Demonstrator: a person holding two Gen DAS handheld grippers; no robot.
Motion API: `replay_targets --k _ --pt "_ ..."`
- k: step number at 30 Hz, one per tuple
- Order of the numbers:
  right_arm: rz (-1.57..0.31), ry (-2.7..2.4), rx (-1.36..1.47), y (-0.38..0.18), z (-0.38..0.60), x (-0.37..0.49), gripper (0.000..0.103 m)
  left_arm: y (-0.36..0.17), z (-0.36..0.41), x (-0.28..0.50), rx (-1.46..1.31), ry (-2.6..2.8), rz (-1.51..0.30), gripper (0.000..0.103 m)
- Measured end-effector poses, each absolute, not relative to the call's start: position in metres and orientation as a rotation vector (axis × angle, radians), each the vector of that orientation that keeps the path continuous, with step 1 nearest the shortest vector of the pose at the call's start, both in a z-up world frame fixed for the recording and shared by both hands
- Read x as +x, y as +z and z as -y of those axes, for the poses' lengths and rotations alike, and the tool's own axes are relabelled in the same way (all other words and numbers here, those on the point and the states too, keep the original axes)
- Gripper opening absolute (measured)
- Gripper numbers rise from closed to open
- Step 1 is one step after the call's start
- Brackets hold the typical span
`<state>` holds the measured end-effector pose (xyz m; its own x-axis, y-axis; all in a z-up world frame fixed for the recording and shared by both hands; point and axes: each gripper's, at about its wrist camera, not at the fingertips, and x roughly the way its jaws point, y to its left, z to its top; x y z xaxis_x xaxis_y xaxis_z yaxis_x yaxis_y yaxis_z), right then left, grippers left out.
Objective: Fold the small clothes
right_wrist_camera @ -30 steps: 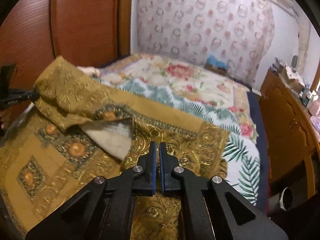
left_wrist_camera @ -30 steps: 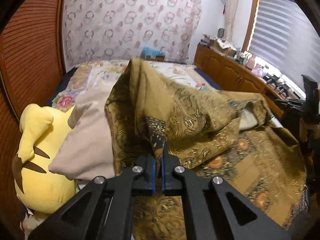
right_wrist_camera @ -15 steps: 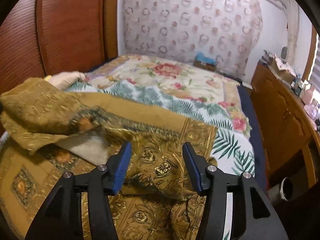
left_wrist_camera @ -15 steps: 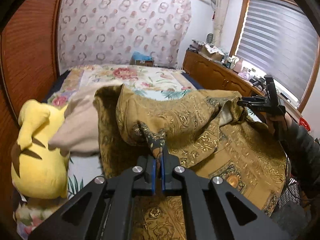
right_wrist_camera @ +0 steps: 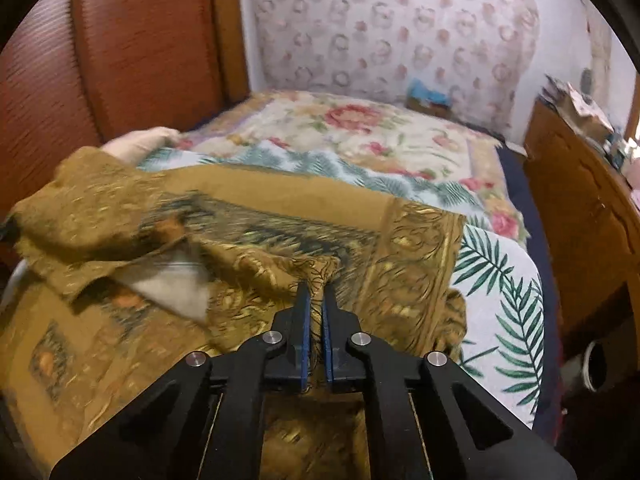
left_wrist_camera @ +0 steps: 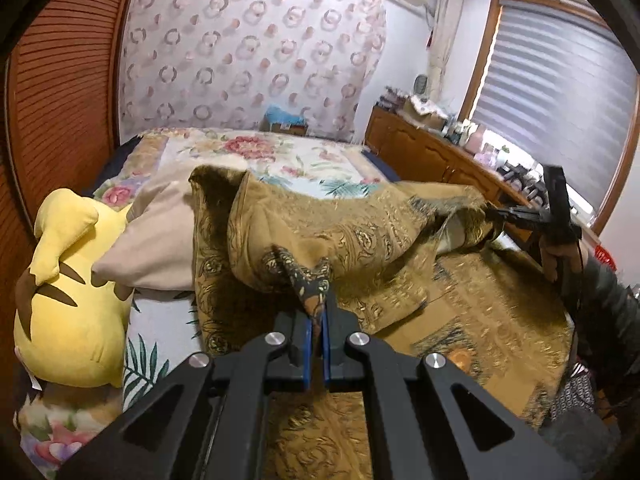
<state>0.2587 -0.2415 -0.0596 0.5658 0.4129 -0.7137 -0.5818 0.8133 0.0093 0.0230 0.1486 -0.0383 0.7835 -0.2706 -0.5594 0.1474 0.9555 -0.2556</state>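
- The left claw (left_wrist_camera: 316,320) points forward and downward over the bed (left_wrist_camera: 280,156), its two blue pads pressed together on a dark-patterned corner of the golden-brown cloth (left_wrist_camera: 320,236), which rises in a peak from between them.
- The right claw (right_wrist_camera: 316,300) also tilts down toward the bed; its jaws have just been closing, and a bunched fold of the same cloth (right_wrist_camera: 280,216) is pinched between the pads.
- In the left wrist view, the right claw (left_wrist_camera: 494,214) shows at the far right, held by a hand (left_wrist_camera: 554,256) with a dark sleeve (left_wrist_camera: 608,304) behind it; it reaches in level from the side and grips the far end of the raised cloth.
- The cloth hangs as a lifted ridge between the two claws, while the rest of it lies spread flat over the near part of the bed.
- To the left of the cloth, a beige pillow (left_wrist_camera: 156,248) touches its edge, and a yellow plush toy (left_wrist_camera: 68,304) lies just beside the pillow.
- Farther back, the floral bedspread (right_wrist_camera: 360,132) stretches to the patterned curtain (left_wrist_camera: 248,52).
- A wooden dresser (left_wrist_camera: 432,152) runs along the right wall under the window blind (left_wrist_camera: 560,92).
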Motion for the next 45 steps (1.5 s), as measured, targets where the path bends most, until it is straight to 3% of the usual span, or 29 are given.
replay_targets --k 8,14,18,20,21,23,24,33,45 --pt "-0.63 0.608 -0.165 -0.016 0.287 0.168 0.001 -0.017 -0.146 -0.026 -0.234 -0.247 -0.595 0.001" --pt "-0.679 0.62 -0.137 -0.015 0.326 0.106 0.002 -0.027 -0.139 -0.05 -0.203 -0.204 -0.658 0.002" --pt "-0.746 0.614 -0.171 -0.032 0.334 0.084 0.002 -0.032 -0.138 -0.053 -0.18 -0.204 -0.685 0.013" --pt "-0.755 0.592 -0.187 -0.036 0.338 0.078 0.014 -0.029 -0.138 -0.054 -0.161 -0.198 -0.686 0.023" --pt "-0.751 0.573 -0.194 -0.036 0.34 0.077 0.026 -0.026 -0.136 -0.055 -0.149 -0.19 -0.678 0.028" --pt "-0.749 0.548 -0.181 -0.034 0.349 0.08 0.045 -0.021 -0.133 -0.056 -0.123 -0.177 -0.66 0.032" --pt "-0.744 0.532 -0.165 -0.034 0.356 0.082 0.049 -0.019 -0.131 -0.055 -0.113 -0.175 -0.657 0.034" --pt "-0.788 0.437 -0.101 -0.055 0.367 0.12 0.049 -0.052 -0.124 -0.022 -0.098 -0.163 -0.735 0.038" --pt "-0.743 0.481 -0.136 -0.019 0.386 0.086 0.049 -0.083 -0.131 -0.008 -0.128 -0.126 -0.797 0.038"
